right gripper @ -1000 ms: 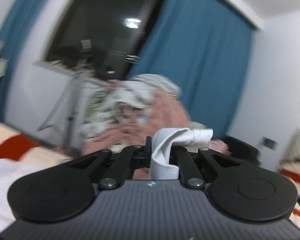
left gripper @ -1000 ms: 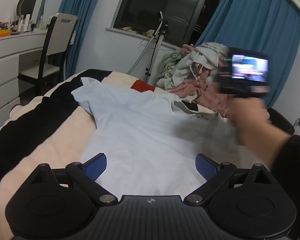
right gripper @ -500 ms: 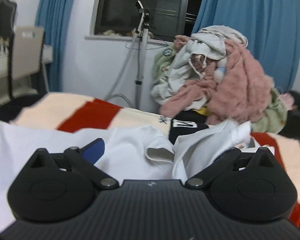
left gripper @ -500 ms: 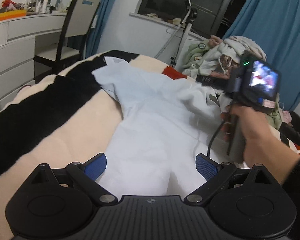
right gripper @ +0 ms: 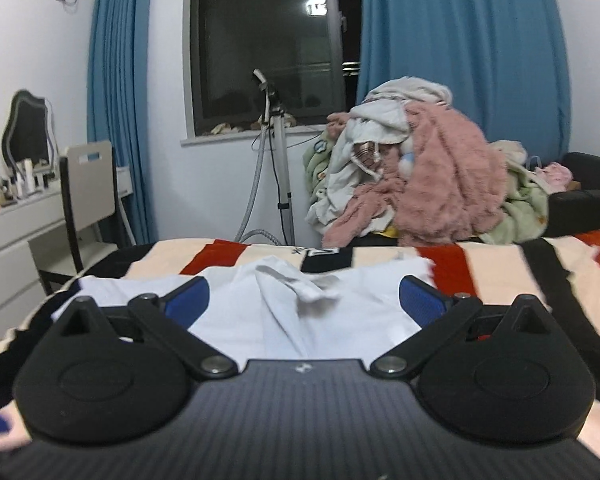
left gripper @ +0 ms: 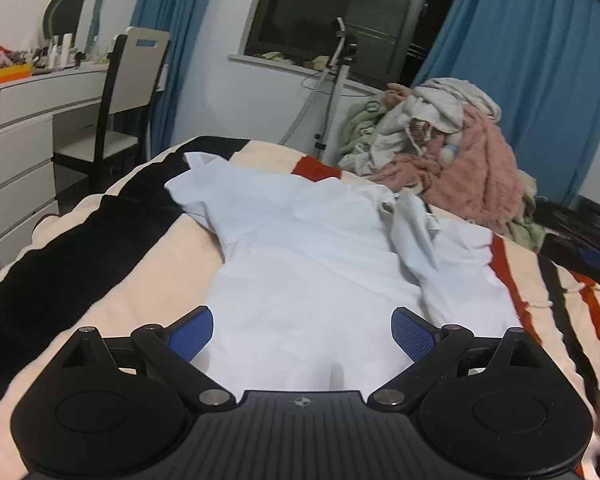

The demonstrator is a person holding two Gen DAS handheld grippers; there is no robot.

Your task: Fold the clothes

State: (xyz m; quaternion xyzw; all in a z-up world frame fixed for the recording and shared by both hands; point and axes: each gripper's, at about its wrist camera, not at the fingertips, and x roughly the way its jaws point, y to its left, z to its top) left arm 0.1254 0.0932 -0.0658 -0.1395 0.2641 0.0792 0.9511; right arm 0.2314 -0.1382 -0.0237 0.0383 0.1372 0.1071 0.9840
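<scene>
Bedroom at night, blue curtains, striped bed filling the foreground. Heap of unfolded clothes piled at the far end. White shirt flat on the bed, one sleeve thrown across its body: first fold only, the rest left. Left gripper and right gripper both spread wide, holding nothing. No containers seen.

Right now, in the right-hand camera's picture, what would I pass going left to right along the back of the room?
Mirror → chair → tripod → clothes pile.
</scene>
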